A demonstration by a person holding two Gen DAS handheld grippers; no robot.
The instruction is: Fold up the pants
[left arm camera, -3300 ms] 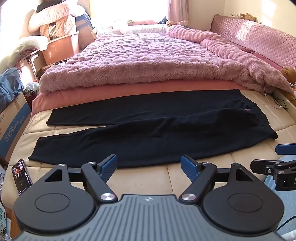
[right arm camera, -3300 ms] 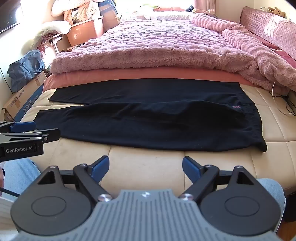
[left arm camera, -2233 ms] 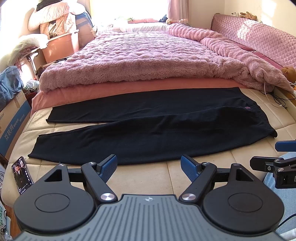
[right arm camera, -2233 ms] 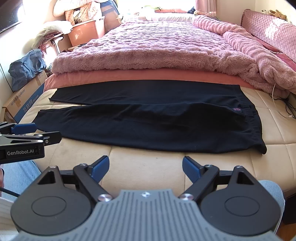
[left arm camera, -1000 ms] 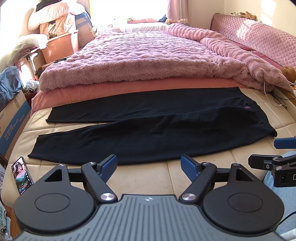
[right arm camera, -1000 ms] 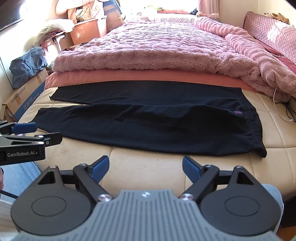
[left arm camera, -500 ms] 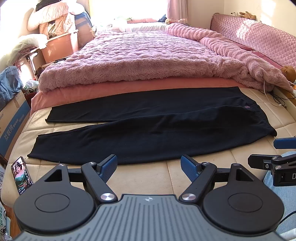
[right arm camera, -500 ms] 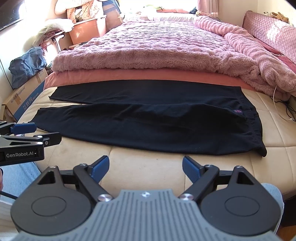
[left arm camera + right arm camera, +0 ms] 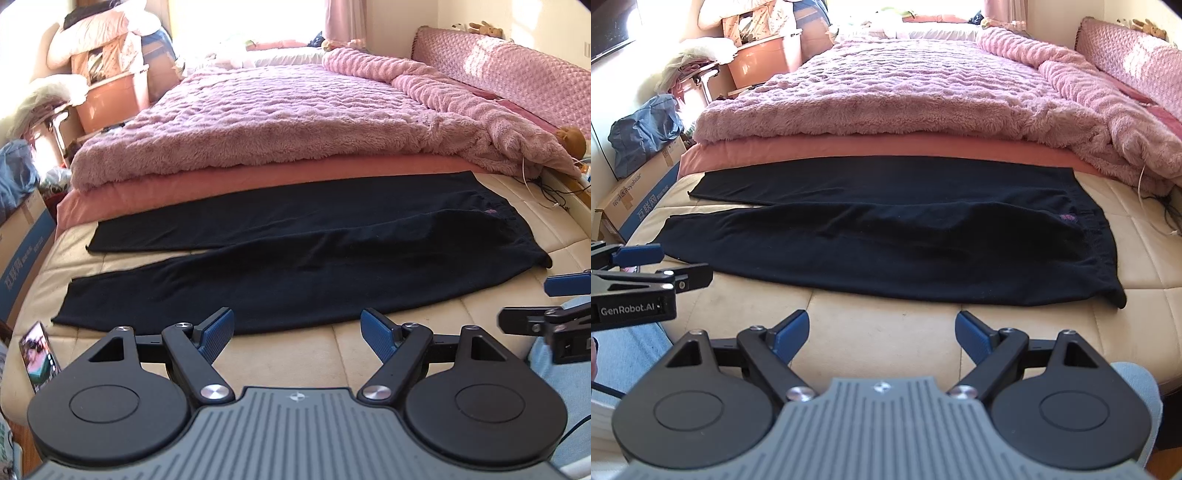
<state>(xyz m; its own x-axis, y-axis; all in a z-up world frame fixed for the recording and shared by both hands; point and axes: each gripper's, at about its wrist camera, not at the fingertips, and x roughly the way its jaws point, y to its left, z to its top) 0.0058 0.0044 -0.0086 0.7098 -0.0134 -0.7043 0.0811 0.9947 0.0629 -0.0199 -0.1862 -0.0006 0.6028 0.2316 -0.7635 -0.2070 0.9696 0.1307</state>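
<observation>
Black pants lie flat across the cream mattress, waistband to the right, both legs spread apart to the left. They also show in the right wrist view. My left gripper is open and empty, hovering just short of the pants' near edge. My right gripper is open and empty, also short of the near edge, further right. Each gripper shows at the edge of the other's view, the right and the left.
A fluffy pink blanket covers the bed behind the pants. A phone lies at the mattress's near-left corner. Cardboard boxes and a blue bag stand at the left. Cables lie at the right.
Both grippers stay open and nearly still. The views shift only slightly; the pants have not moved.
</observation>
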